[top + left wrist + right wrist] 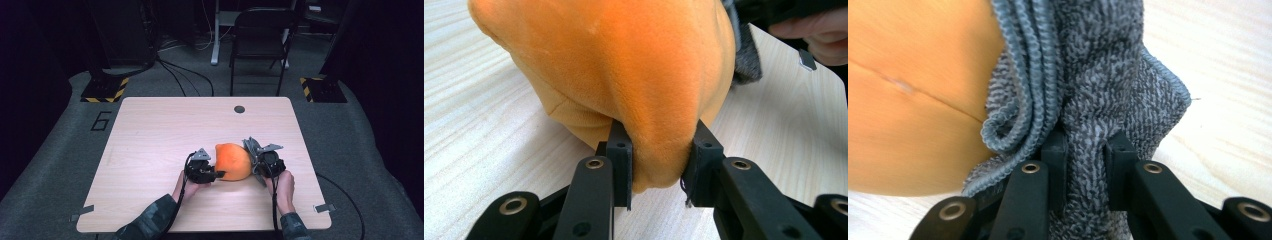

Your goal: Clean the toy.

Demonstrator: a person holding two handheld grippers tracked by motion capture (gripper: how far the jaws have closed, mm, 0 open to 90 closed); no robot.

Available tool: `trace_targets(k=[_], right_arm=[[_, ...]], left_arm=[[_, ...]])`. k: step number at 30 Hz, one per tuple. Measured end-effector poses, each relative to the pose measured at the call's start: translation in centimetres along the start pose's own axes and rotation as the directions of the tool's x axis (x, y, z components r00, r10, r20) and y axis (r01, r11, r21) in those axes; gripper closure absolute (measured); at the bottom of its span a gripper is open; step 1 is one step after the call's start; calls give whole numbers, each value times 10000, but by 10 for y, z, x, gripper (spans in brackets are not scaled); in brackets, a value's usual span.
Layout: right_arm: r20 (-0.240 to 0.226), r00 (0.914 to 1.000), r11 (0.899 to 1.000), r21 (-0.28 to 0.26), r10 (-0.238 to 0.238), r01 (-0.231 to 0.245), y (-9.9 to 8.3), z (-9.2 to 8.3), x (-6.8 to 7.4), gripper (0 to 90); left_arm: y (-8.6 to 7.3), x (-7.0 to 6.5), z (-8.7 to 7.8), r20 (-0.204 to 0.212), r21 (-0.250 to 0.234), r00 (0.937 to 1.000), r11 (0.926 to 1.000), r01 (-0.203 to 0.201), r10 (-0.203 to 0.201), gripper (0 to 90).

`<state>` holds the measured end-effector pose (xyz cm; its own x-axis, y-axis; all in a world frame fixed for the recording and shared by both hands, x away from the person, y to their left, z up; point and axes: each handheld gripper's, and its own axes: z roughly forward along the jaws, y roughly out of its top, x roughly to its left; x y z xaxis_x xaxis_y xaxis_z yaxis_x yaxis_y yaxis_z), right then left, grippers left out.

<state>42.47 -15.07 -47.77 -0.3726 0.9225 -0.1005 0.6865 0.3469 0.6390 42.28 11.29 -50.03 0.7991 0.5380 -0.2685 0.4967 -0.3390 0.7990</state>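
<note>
An orange plush toy [233,161] lies near the front middle of the wooden table [150,130]. My left gripper [216,174] is at its left side, shut on a fold of the orange plush [644,90], which bulges between the two black pads. A grey towel [251,148] hangs against the toy's right side. My right gripper [261,166] is shut on a bunch of that grey towel [1108,85], with the orange plush [913,100] just to its left. A hand holds each gripper from the table's front edge.
A round dark hole [239,109] sits near the table's far edge. Beyond the table stand a black chair [260,37] and dark equipment stands on the grey floor. Metal clips [325,207] mark the front corners of the table.
</note>
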Motion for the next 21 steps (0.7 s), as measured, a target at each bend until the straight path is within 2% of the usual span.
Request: trace_targets(k=[1,2,3,4,5,6,8,9,11,13,14,15,17,18,19,21], right_arm=[[0,10000,10000,0,0,0,0,0,0,762],[180,9996,9988,446,-216,207,-3,7,-1,761],[180,9996,9988,446,-216,207,-3,7,-1,761],[300,9987,9959,813,-422,396,-6,14,-2,760],[300,9987,9940,1021,-422,390,-8,18,-2,759],[358,9990,9947,1008,-263,226,-9,19,-1,759],[317,9986,9942,999,-421,387,-8,19,-2,759],[403,9970,9923,1075,-665,618,-6,17,0,759],[385,9970,9919,1108,-665,619,-6,15,0,760],[513,9983,9987,441,-259,236,0,-2,-7,763],[513,9983,9987,441,-259,236,0,-2,-7,763],[439,9990,10000,60,-68,65,4,-12,-9,763],[141,9997,9956,-914,195,-181,13,-39,-7,763],[-243,9997,9854,-1704,-74,32,20,-58,0,764],[-366,9993,9832,-1827,-109,41,22,-63,5,763],[-473,9972,9810,-1877,-579,481,26,-63,20,763]], left_arm=[[0,0,0,0,0,10000,10000,0,0,696],[0,0,0,8,13,10000,10000,-2,2,696],[0,0,0,8,13,10000,10000,-2,2,696],[0,1,0,13,19,10000,10000,19,-19,695],[0,1,0,13,19,10000,10000,19,-19,695],[-1,1,0,-13,-14,10000,10000,36,-36,695],[-1,1,0,-3,-34,10000,10000,90,-90,694],[-1,1,0,-17,-5,9999,9999,144,-144,693],[-1,1,0,-31,-25,9998,9998,192,-193,692],[-1,2,-1,-18,-39,9998,9998,202,-202,687],[-1,2,-1,-18,-39,9998,9998,202,-202,686],[-1,2,0,-1,-71,9997,9997,250,-250,686],[-1,2,0,-9,-64,9998,9998,214,-214,682],[-1,2,0,-4,-48,9998,9998,197,-197,679],[-1,2,0,-13,-34,9998,9998,185,-185,676],[-1,3,0,-29,-24,9999,9999,121,-122,668]])
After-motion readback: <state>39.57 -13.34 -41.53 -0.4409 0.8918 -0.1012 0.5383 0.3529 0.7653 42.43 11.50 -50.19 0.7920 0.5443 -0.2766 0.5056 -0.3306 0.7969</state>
